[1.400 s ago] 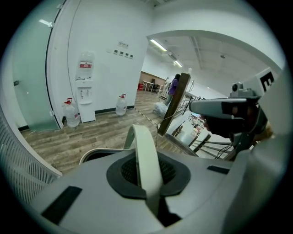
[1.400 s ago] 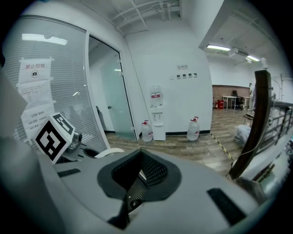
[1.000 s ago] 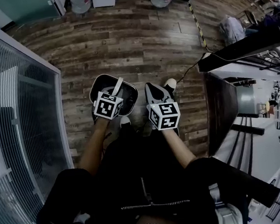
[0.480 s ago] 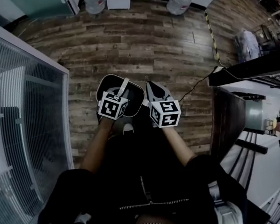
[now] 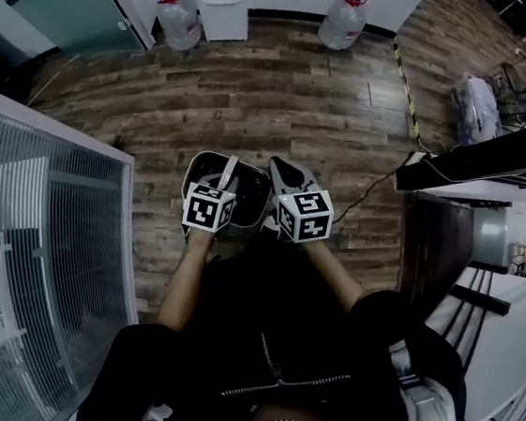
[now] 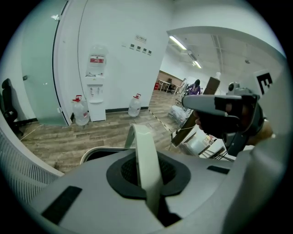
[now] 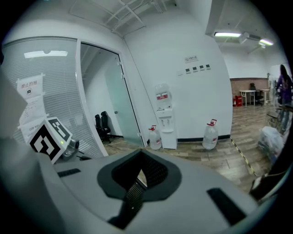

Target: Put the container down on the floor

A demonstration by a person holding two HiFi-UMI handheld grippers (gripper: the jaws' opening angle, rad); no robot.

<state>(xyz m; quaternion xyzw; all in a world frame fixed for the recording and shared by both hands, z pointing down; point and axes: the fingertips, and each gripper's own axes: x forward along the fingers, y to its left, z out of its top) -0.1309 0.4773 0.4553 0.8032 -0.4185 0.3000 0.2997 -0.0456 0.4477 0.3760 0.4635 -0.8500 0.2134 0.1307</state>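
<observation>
Head view: the container (image 5: 199, 161) hung in front of me over the floor (image 5: 278, 90), with the left gripper (image 5: 221, 187) at its handle (image 5: 226, 165) and the right gripper (image 5: 282, 170) just beside it. I judged it carried, not yet set down.

Left gripper view showed what the head view could not: jaws clamped tight on the pale handle, the rim below.

Right gripper view: jaws together, nothing between them.

Next I'd need to lower the container level until it rested, then let go.
</observation>
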